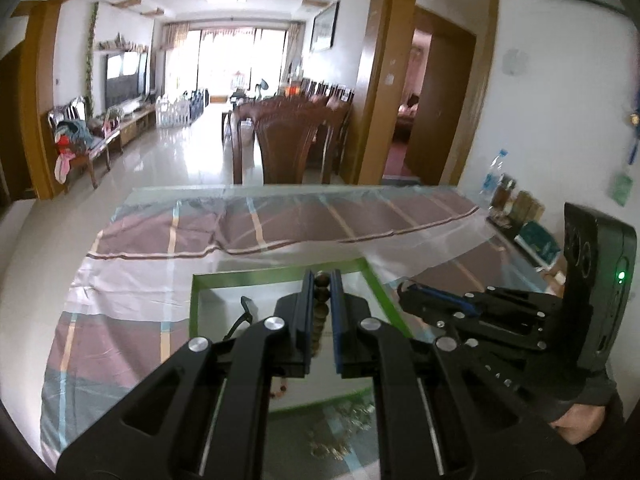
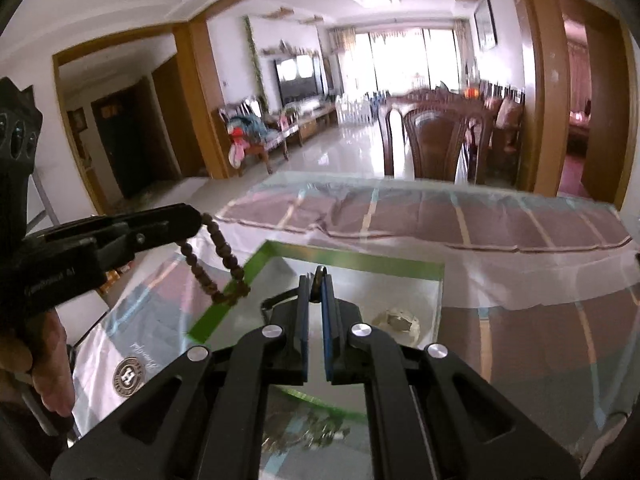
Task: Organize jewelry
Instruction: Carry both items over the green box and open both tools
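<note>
Both claws are carrying: the left claw (image 1: 322,286) clamps a bead bracelet (image 2: 224,256) above the green-rimmed tray (image 2: 352,261), the right claw (image 2: 317,280) pinches a dark ring-like piece (image 2: 320,271), and each, I judge, needs lowering to its spot.

Glass-topped table (image 1: 132,196) over striped cloth (image 1: 280,224); green-rimmed tray (image 2: 360,264) (shallow) on it

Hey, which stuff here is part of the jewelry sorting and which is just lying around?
Job:
bead string in left gripper
dark item in right gripper
green tray
watch

Lying about:
bottles
chair
tablecloth
</note>
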The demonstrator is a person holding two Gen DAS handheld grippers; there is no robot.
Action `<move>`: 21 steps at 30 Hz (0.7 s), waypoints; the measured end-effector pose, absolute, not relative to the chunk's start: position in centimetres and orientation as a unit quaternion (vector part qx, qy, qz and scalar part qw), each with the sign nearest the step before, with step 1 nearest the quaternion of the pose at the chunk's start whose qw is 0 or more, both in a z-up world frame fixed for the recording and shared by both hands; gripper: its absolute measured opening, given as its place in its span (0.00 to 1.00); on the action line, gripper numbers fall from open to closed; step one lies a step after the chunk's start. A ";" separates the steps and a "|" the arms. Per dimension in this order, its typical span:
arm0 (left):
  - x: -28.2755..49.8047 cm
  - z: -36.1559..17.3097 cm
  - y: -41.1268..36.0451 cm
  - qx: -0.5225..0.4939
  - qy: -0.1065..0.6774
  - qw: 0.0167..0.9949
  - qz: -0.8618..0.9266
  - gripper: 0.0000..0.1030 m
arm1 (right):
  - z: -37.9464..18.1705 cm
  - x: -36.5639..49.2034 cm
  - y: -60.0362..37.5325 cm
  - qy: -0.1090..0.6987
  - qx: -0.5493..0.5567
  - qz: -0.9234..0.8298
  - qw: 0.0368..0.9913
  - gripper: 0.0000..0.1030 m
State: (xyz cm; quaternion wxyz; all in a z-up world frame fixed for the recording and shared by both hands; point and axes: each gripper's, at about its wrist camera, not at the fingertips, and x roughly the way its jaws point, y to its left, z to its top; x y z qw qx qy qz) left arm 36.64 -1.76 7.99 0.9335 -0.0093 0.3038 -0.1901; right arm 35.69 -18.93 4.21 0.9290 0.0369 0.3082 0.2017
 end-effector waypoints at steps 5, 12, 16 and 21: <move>41.8 3.9 -2.5 -0.015 0.351 0.919 -0.178 0.08 | 1.3 40.9 -18.4 0.353 0.044 0.190 0.915 0.06; 46.1 -1.1 -2.3 -0.020 0.397 0.905 -0.152 0.08 | -2.4 46.3 -17.9 0.403 0.053 0.180 0.896 0.06; 47.1 -2.0 -2.1 -0.020 0.404 0.903 -0.145 0.36 | -3.4 48.1 -18.4 0.417 0.082 0.175 0.888 0.44; 43.5 0.6 -0.2 -0.010 0.322 0.940 -0.111 0.91 | -0.5 44.7 -21.2 0.345 0.130 0.157 0.916 0.68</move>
